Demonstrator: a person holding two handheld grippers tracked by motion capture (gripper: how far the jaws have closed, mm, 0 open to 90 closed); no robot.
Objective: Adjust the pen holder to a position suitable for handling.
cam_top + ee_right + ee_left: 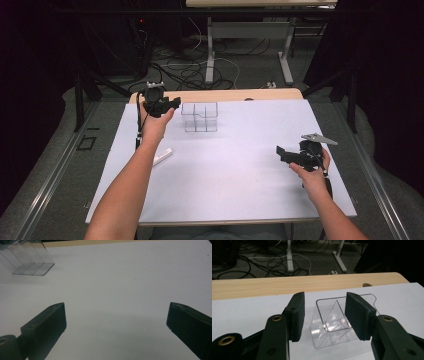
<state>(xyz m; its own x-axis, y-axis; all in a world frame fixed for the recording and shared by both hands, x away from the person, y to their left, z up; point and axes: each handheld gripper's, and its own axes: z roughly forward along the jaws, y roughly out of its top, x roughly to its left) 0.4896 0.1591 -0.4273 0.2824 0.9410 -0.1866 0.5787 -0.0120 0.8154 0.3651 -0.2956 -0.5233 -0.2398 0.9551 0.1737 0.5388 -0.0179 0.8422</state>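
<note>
Clear plastic compartmented organizer box stands toward the far side of the white table sheet. My left gripper hovers just beside its left end, jaws spread, empty. Right gripper well right of the box, jaws wide apart. Small white object nearer than the box; I can't identify it.

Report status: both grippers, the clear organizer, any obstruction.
Left gripper open, held beside clear organizer, jaws framing it, not touching. Right gripper open wide over bare white sheet. Small white piece lies near left forearm, clear of both.
</note>
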